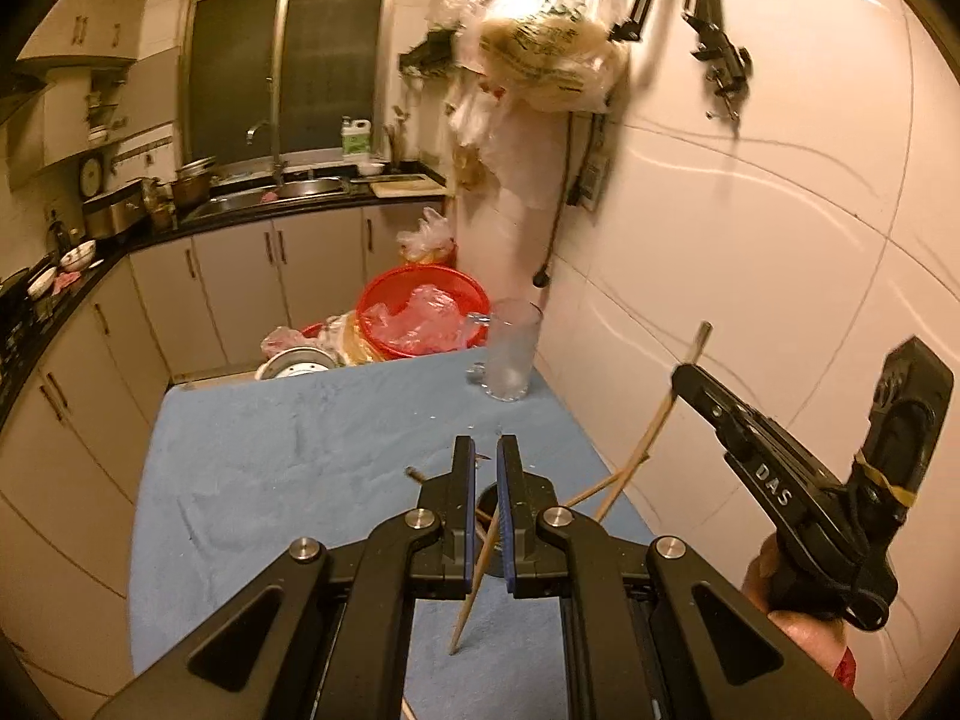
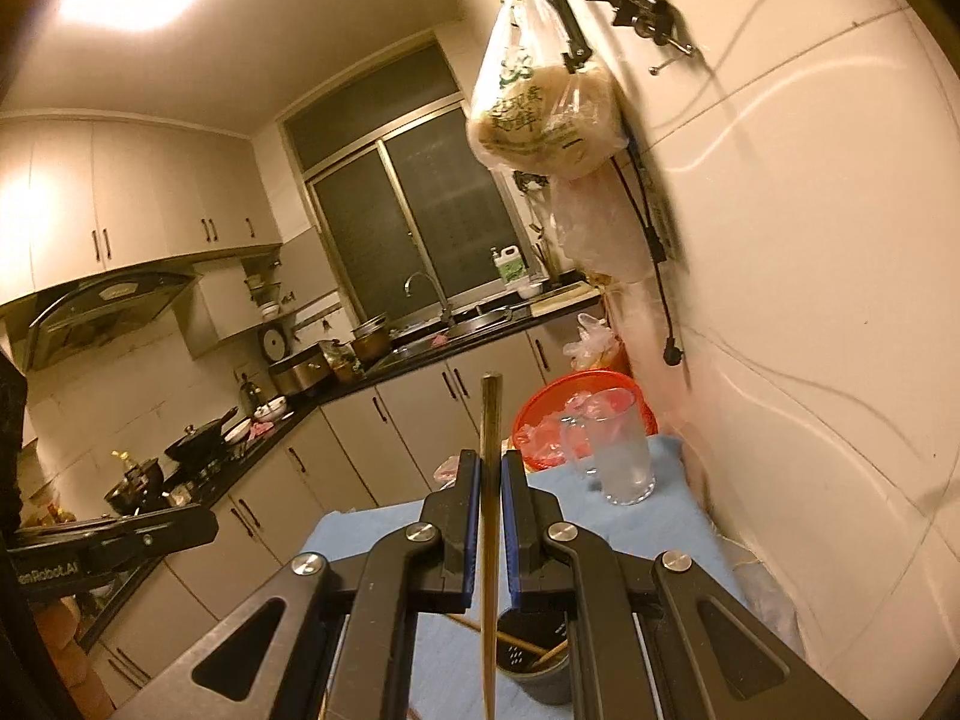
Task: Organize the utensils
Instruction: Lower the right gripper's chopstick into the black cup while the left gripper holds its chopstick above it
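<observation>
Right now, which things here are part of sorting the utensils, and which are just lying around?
Part of the job:
- chopstick held in the right gripper
- chopstick between the left gripper fingers
- dark utensil holder with chopsticks inside

Just lying about:
- glass mug
- red basin
- hanging plastic bag

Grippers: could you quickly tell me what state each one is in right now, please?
Left gripper: shut on a chopstick.
Right gripper: shut on a chopstick, held above the dark holder.
</observation>
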The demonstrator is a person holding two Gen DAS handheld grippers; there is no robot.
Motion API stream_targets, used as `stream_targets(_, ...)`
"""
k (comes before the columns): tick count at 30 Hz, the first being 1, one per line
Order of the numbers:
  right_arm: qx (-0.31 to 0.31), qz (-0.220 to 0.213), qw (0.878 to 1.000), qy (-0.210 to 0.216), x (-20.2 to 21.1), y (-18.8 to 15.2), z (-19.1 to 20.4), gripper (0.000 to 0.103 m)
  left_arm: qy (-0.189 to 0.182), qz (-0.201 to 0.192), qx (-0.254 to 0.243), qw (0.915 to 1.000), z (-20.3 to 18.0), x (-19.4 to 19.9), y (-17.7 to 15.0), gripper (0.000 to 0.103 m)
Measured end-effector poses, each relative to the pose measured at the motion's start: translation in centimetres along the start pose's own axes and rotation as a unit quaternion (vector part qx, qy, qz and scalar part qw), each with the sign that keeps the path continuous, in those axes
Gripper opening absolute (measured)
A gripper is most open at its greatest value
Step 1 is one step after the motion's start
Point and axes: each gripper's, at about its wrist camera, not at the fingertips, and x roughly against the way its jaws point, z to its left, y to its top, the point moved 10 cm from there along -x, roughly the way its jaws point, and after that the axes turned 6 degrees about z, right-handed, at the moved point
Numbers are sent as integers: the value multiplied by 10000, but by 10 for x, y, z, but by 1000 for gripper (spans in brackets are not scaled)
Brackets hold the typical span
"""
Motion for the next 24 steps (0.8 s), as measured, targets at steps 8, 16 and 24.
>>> stream_targets(8,-56,30,10000,60,0,-1,-18,8,-33,735,-283,9969,2,-60,-40,7)
stream_targets(16,-24,106,9997,203,7,-14,-25,7,-72,1709,-526,9839,29,-133,-108,31)
stream_targets(24,-93,306,9993,207,-1,-31,-35,7,-478,2073,-615,9752,30,-190,-122,50)
